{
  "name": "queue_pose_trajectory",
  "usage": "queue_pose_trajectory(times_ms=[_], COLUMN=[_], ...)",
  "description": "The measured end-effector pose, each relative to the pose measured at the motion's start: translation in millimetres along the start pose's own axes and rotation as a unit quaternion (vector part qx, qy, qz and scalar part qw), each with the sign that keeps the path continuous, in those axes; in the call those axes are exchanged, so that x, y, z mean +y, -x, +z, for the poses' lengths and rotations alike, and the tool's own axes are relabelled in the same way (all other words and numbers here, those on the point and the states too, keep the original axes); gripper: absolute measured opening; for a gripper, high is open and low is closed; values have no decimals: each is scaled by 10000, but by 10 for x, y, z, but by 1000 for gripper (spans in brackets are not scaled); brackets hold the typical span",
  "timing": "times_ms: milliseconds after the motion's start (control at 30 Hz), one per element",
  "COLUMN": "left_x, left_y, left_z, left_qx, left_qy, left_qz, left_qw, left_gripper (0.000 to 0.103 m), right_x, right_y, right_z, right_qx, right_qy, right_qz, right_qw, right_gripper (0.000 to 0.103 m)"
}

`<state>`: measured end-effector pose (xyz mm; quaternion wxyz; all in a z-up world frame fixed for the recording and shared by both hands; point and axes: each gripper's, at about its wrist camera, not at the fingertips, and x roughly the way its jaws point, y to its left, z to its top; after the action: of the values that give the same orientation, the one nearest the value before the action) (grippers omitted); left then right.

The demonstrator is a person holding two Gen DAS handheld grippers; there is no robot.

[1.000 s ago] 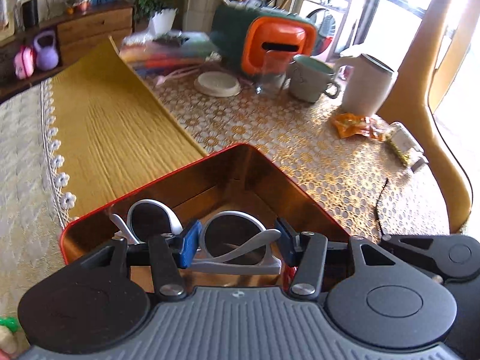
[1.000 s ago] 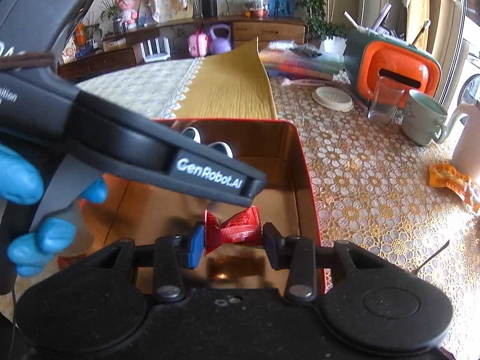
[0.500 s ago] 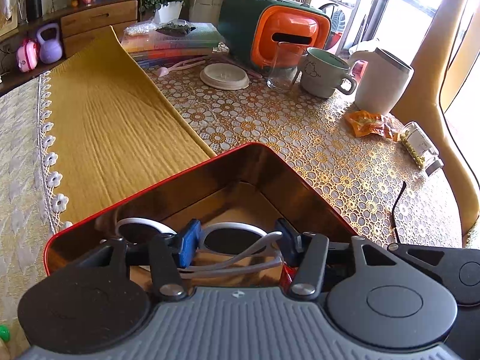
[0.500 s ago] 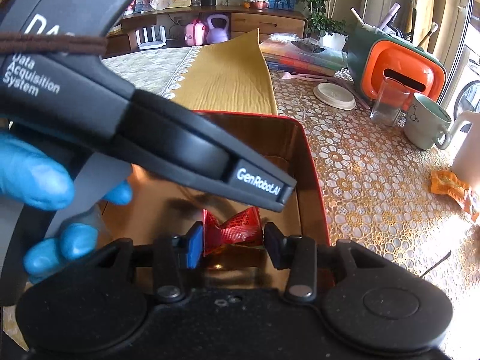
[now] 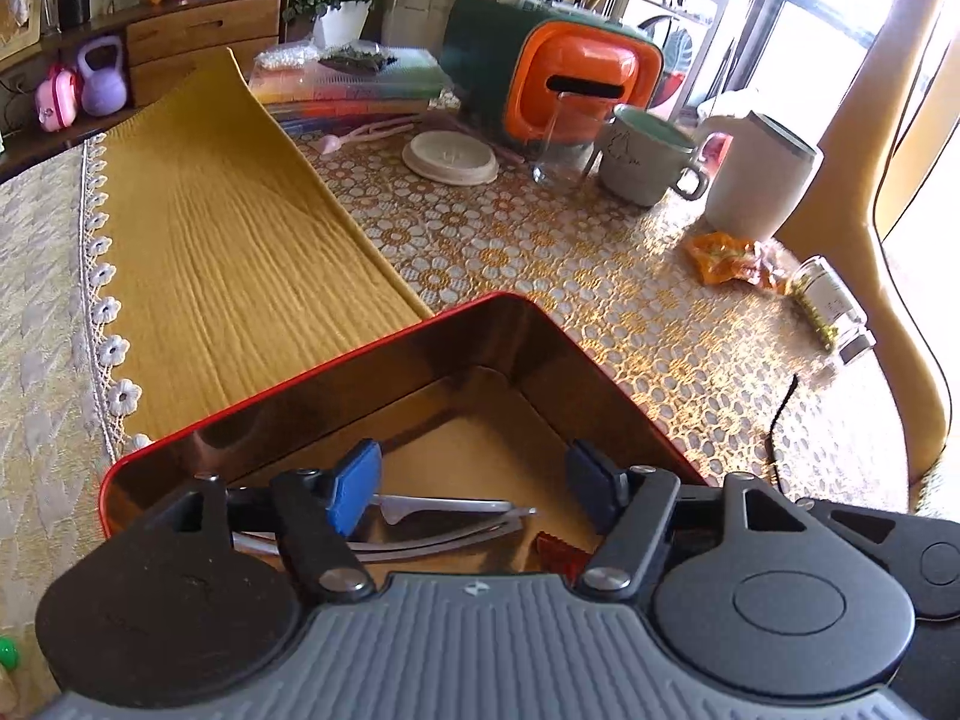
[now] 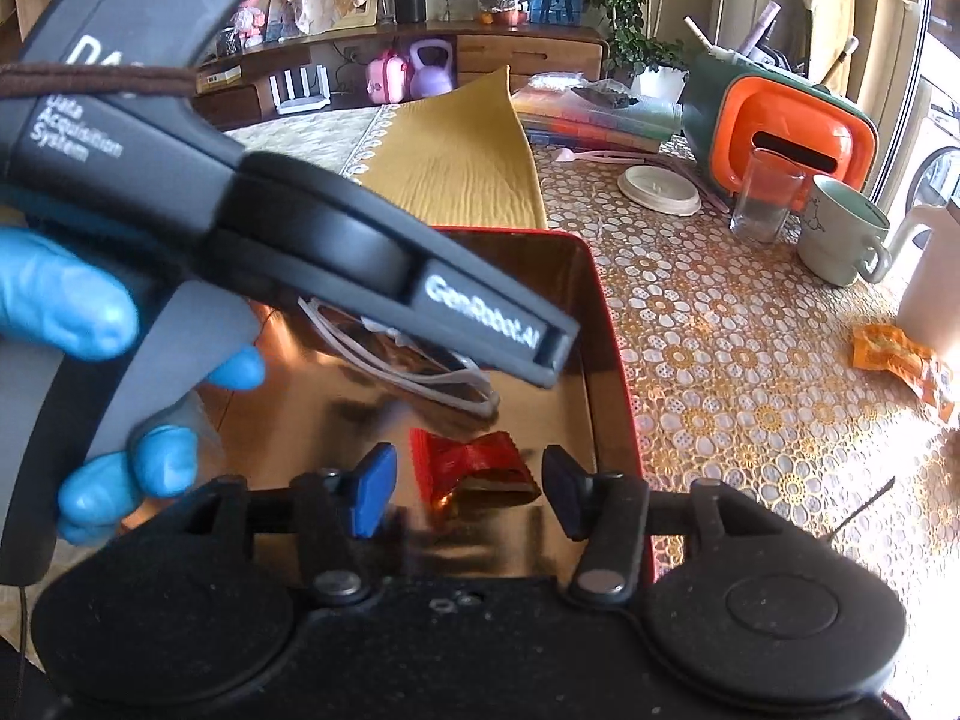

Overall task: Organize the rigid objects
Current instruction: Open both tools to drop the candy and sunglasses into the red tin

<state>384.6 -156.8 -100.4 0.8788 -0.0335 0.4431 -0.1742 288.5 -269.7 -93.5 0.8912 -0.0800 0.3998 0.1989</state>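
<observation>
Both tools' jaws have just been opening and stand apart, gripping nothing. My left tool (image 5: 474, 489) has the white sunglasses (image 5: 432, 519) just beneath it in the red tin (image 5: 336, 360), long axis crosswise between the pads — my right tool (image 6: 462, 489) hangs just above the red wrapper (image 6: 471, 462).

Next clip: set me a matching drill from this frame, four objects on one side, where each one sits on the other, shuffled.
Things:
1. white sunglasses
2. red candy wrapper
3. clear glass
4. orange snack packet

Places:
A. on the lace tablecloth, in front of the white jug
B. in the red tin, below the right gripper's open jaws
C. standing in front of the orange and green case
D. in the red tin, under the left gripper

Pairs: 1-D, 2-B, 3-C, 4-A
</observation>
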Motion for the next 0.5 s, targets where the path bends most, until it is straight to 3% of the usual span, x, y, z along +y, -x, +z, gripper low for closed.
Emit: queue_pose_trajectory(times_ms=[500], left_x=[102], left_y=[864], left_z=[-247], left_qx=[-499], left_qy=[-88], left_qz=[-177], left_qw=[9986], left_gripper=[68], right_x=[174], right_y=[455], right_z=[-10], right_qx=[-274], right_qy=[-221], right_qz=[206], right_qw=[9992], right_gripper=[64])
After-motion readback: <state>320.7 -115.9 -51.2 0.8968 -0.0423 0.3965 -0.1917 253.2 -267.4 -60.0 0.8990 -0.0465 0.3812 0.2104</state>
